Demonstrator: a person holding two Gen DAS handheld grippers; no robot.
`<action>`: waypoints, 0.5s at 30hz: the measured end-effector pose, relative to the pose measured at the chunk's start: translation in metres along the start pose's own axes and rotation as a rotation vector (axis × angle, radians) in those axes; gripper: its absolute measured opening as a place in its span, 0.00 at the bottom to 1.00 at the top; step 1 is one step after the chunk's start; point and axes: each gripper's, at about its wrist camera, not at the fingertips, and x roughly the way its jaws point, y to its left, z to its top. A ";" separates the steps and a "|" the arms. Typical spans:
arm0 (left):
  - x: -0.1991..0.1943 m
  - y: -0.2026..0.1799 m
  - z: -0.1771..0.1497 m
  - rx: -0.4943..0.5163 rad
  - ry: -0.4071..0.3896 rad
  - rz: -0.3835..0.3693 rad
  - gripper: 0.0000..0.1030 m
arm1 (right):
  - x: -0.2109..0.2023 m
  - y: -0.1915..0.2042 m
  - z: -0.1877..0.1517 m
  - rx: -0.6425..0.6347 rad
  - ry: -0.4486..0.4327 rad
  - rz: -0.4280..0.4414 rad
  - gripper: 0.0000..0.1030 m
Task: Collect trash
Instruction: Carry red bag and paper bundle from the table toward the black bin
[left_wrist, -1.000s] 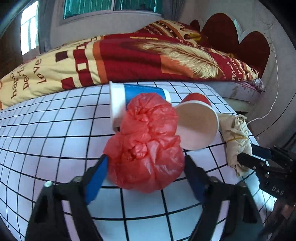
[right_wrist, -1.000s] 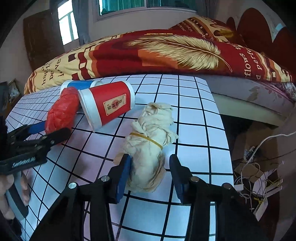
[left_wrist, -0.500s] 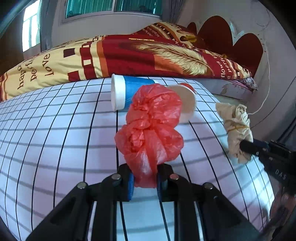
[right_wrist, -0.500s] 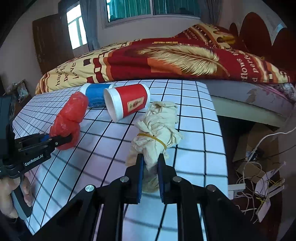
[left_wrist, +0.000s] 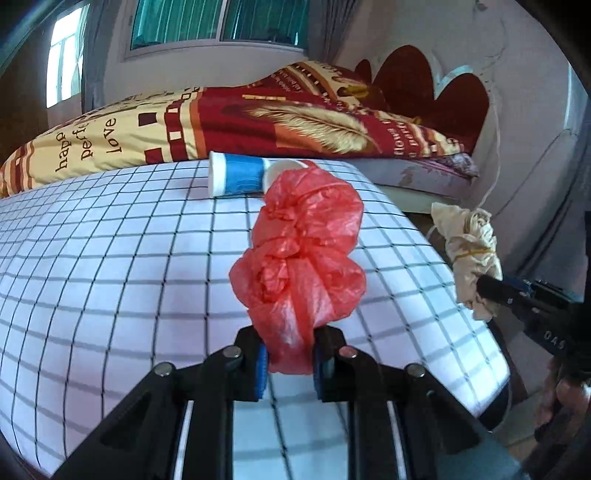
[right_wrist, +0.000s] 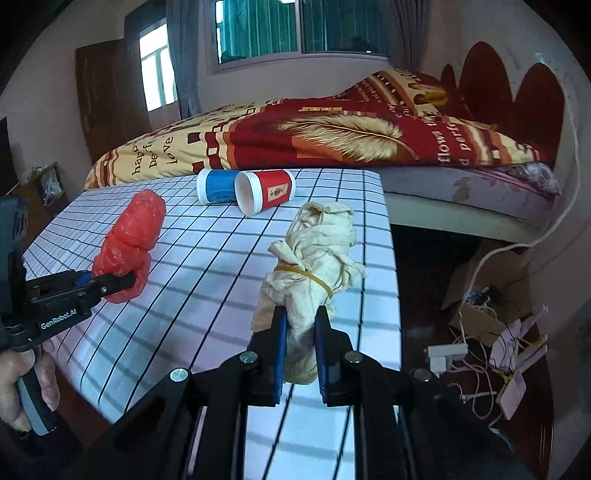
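1. Left wrist view: the left claw (left_wrist: 288, 363) is clamped narrowly on the lower end of a crumpled red plastic bag (left_wrist: 301, 254). The bag's long axis runs straight forward and up from the claw, and it looks lifted off the checked bench (left_wrist: 110, 258). Beyond it, a blue paper cup (left_wrist: 236, 177) lies on its side at the far edge, beside the bed (left_wrist: 221, 122). At the right, the right claw's tips grip a beige wad.
2. Right wrist view: the right claw (right_wrist: 300, 354) is nearly closed on the bottom of a beige wad tied with a rubber band (right_wrist: 312, 266), which stands forward from the claw. A red paper cup (right_wrist: 266, 190) lies touching the blue cup, well apart from both claws and about equally far from each. No bin is visible.
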 end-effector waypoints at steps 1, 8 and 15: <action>-0.005 -0.006 -0.005 0.011 -0.003 -0.002 0.19 | -0.005 0.000 -0.005 0.003 -0.003 -0.003 0.15; -0.024 -0.038 -0.036 0.034 0.014 -0.048 0.19 | -0.054 -0.006 -0.041 0.019 -0.027 -0.028 0.15; -0.032 -0.075 -0.053 0.096 0.020 -0.093 0.19 | -0.095 -0.035 -0.073 0.054 -0.044 -0.084 0.15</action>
